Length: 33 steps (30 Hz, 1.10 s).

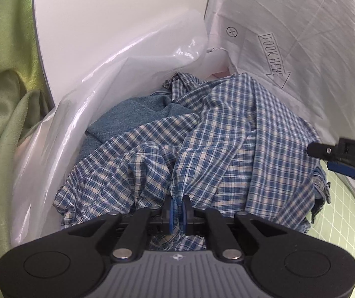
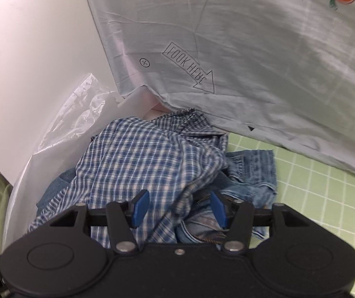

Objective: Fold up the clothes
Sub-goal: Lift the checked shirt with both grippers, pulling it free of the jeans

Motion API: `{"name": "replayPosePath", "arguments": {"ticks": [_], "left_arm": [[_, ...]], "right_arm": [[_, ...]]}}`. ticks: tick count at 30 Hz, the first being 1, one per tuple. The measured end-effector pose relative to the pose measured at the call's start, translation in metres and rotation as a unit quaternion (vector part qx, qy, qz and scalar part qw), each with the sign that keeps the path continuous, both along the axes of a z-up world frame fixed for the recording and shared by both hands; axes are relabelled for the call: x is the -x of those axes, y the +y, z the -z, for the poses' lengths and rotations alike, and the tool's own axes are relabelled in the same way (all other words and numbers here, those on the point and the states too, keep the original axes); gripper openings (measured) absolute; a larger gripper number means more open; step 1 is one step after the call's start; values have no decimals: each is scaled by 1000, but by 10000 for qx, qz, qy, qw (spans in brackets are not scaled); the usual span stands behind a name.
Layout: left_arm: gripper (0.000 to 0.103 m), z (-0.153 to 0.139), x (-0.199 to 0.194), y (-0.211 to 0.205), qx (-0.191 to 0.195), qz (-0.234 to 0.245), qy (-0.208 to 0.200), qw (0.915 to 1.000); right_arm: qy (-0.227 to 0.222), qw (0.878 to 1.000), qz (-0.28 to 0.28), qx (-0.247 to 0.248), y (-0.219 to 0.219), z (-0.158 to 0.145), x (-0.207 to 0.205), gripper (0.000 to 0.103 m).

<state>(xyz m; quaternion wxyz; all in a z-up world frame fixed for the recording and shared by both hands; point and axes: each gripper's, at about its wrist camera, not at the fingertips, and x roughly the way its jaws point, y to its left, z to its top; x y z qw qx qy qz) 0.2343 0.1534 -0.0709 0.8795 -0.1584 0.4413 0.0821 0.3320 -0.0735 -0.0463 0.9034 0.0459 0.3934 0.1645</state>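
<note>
While left claw (image 1: 177, 204) pinches the plaid shirt (image 1: 227, 134), right claw (image 2: 178, 204) gapes over it.

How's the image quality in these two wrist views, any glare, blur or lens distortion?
Left wrist: fisheye bends the white panel edge; glare streaks on the clear plastic bag; plaid shirt sharp. Right wrist: the white printed garment looks softly smeared toward the right; dark vignette in the corners; even, soft light, no hard shadows.
</note>
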Motion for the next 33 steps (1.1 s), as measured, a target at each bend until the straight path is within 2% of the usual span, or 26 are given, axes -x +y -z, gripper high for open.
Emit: {"name": "replayPosePath", "arguments": {"ticks": [3, 6, 8, 11, 15, 22, 28, 33], "left_arm": [[6, 2, 0, 2, 83, -24, -15, 10000], [5, -2, 2, -1, 30, 45, -51, 10000], [4, -5, 3, -3, -6, 101, -81, 9999], [4, -12, 7, -6, 71, 110, -152, 9998], [4, -23, 12, -17, 60, 212, -268, 9994], [4, -47, 34, -55, 195, 668, -501, 9963], [4, -64, 66, -126, 219, 1480, -592, 9870], [4, -75, 109, -192, 353, 2200, -703, 9723]], "right_arm": [[62, 9998, -77, -149, 6, 8, -9, 65], [-4, 9999, -83, -149, 7, 8, -11, 13], [-29, 9997, 1, -249, 1, 6, -11, 5], [47, 9978, 168, -640, -16, 4, -8, 1], [-167, 9970, 225, -718, -31, -8, 7, 0], [-498, 9895, 740, -1133, -88, -35, 61, 0], [-621, 9727, 1663, -1495, -169, -42, 135, 0], [-755, 9622, 2239, -1352, -233, -46, 217, 0]]}}
